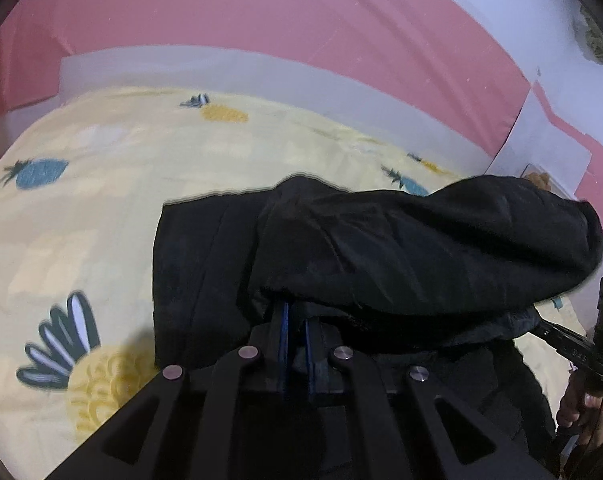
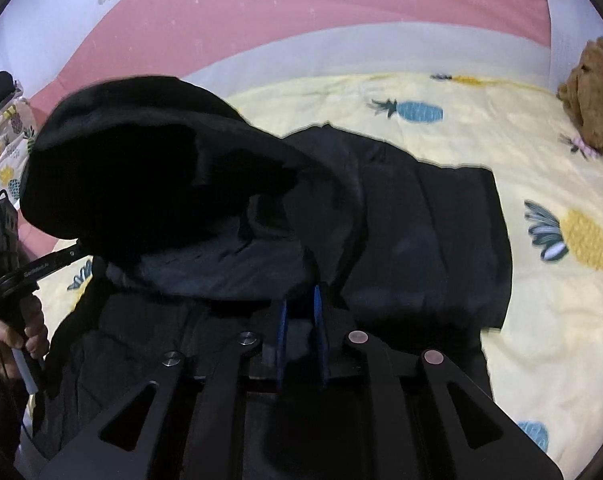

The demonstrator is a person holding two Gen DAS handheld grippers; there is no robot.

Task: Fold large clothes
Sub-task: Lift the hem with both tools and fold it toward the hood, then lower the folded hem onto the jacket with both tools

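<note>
Black linkage arms fill the foreground, and beyond them your left gripper [image 1: 295, 316] has its blue fingers [image 1: 284, 320] nearly together, pinching the black hooded jacket [image 1: 401, 248]. Your right gripper [image 2: 301, 308] likewise has its fingers [image 2: 318, 312] clamped on the jacket's dark cloth. Just ahead of both, the hood [image 2: 141, 168] bulges up between them, while the jacket's body lies flat on the pineapple-print bedspread [image 1: 101, 200]. Far to the right sits a brown plush toy [image 2: 593, 96].
</note>
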